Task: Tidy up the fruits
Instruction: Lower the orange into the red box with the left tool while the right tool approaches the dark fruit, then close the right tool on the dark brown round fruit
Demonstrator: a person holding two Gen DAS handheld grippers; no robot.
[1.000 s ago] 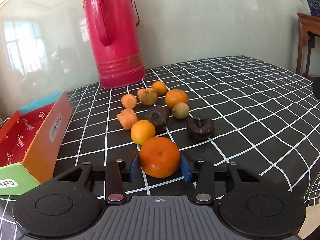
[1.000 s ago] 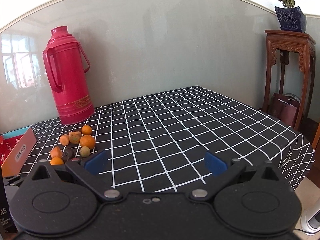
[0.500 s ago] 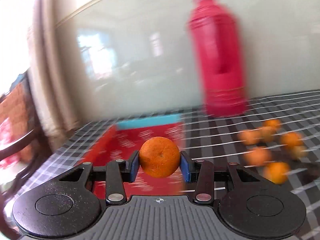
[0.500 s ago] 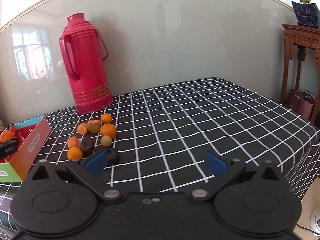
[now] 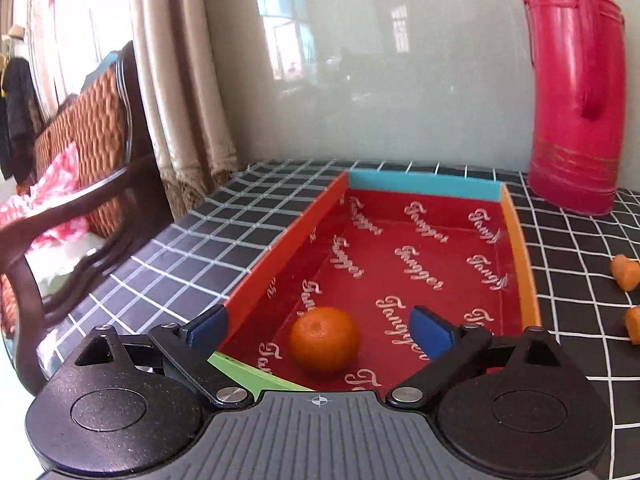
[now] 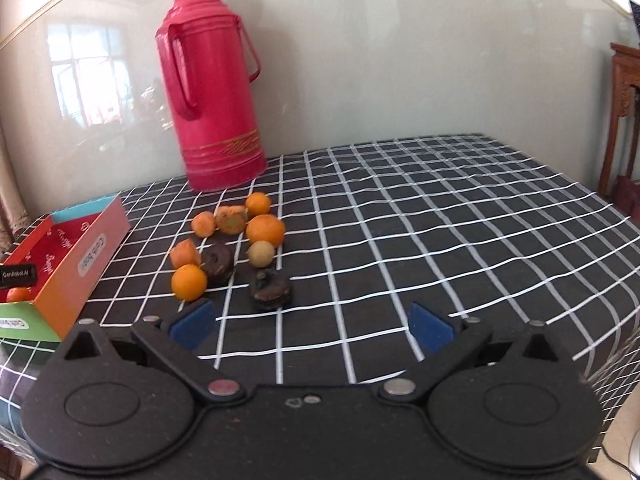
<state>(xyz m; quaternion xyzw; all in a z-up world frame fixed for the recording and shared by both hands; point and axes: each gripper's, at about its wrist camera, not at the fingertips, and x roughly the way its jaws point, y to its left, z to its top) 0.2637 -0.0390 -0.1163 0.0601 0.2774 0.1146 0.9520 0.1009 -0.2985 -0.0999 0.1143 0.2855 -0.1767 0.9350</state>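
Left tongs (image 5: 318,326) hang over the near end of the box (image 5: 516,240), jaws spread wide, nothing between them. One orange (image 5: 325,339) sits on the red box floor at the near end, clear of both pads. We judge that's the drop step done for this fruit.

Right tongs (image 6: 310,322) also spread apart and empty, low over the worktop (image 6: 440,220), pointed toward the fruit pile.

Pile sits on the worktop right of the box, in front of the red thermos (image 6: 212,92):
- dark fruit (image 6: 271,290) nearest our right tongs, just ahead of the left pad
- small orange (image 6: 189,282) to its left, touching or almost touching a second dark fruit (image 6: 217,258)
- pale round fruit (image 6: 261,254) and a bigger orange (image 6: 265,230) behind
- several more orange pieces toward the far side, near the thermos

From the right wrist view the box is at the far left edge, the dropped orange barely showing in its near corner, left tongs partly over it.

Progress: early, we reckon. One fruit in, the rest out.

Next move, our call: right tongs go for the near dark fruit, which has room around it. It looks low and lumpy, so we need to come down low and centre the pads before closing. Left tongs need to lift clear of the box wall before swinging back right.
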